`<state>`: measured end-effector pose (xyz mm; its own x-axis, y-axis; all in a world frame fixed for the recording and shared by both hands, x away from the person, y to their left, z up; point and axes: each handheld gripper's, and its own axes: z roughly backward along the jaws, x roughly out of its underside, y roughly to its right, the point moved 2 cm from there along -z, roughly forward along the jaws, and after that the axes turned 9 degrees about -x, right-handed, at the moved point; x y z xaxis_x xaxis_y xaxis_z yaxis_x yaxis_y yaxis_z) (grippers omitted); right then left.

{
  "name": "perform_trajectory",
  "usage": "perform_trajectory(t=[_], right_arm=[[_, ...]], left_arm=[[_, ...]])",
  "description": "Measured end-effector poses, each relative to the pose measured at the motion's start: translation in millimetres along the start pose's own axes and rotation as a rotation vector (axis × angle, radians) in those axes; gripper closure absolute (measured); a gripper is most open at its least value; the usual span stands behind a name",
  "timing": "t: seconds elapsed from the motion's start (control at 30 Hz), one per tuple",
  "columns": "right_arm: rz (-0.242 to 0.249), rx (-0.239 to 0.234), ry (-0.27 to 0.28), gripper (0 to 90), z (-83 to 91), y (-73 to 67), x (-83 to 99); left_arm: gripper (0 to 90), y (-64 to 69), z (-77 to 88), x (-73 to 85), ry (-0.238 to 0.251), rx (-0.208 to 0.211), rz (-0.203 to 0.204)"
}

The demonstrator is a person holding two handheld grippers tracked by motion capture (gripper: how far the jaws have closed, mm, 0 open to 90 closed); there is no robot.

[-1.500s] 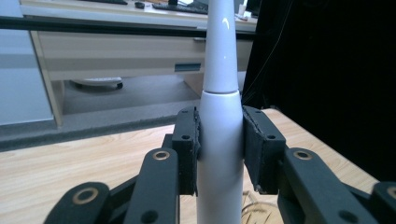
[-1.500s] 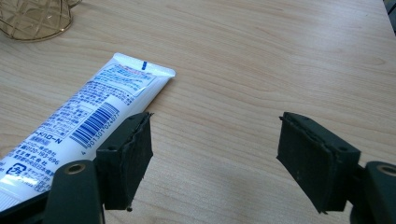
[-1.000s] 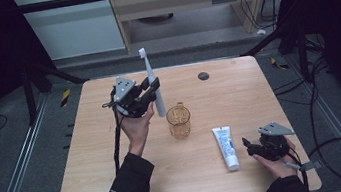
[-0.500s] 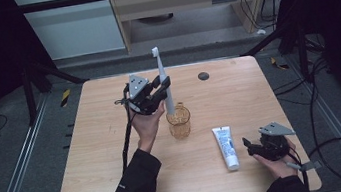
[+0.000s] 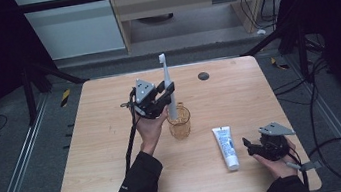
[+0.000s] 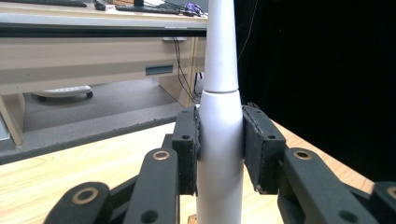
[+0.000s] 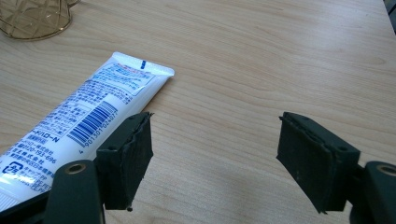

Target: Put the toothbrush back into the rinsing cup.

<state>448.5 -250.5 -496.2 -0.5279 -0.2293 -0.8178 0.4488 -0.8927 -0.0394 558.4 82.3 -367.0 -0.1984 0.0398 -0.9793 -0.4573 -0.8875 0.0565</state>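
The left claw was clamped on a white electric toothbrush, its two black pads pressing the thick handle from either side. In the left gripper view the pads sat flush against the smooth white body just below the seam where the narrower neck began. No writing or brand mark could be made out on the toothbrush. It stood nearly upright, brush head at the top, with its lower end at or just inside the rim of an amber, faceted glass cup that stood on the wooden counter; whether the handle touched the glass could not be told.

The right claw rested low near the front right part of the counter, its pads set well apart with nothing between them, only bare wood showing in the gap in the right gripper view. Just beside its left pad lay a white toothpaste tube, flat on the counter, crimped end toward the cup. The tube bore a black barcode with digits beneath it that appeared to read 4 901301 024077, though the print was small and not sure. Blocks of small blue Japanese text covered the rest, too fine to read, with a short blue mark at the crimp. The cup's base showed at the top left of that view, well apart from the tube.

A small dark round disc lay near the far edge of the counter.
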Motion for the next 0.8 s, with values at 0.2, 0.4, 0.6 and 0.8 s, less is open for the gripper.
perform_trajectory(t=[0.2, 0.4, 0.6, 0.8], right_arm=[[0.007, 0.000, 0.000, 26.4, -0.8, 0.0, 0.0], [0.008, -0.002, -0.004, 26.6, -1.4, -0.7, 0.1], [0.009, 0.000, -0.004, 26.7, -1.6, -0.6, 0.3], [0.011, -0.001, -0.003, 26.8, -1.5, -1.0, 0.1]], left_arm=[[67.4, 0.0, -1.0, 9.8, -0.009, 0.008, -0.013], [67.4, 1.2, -2.7, 23.6, -0.025, 0.003, -0.033], [67.4, 0.0, -2.7, 32.2, -0.031, 0.003, -0.034], [67.4, 0.0, -1.7, 39.2, -0.032, -0.004, -0.038]])
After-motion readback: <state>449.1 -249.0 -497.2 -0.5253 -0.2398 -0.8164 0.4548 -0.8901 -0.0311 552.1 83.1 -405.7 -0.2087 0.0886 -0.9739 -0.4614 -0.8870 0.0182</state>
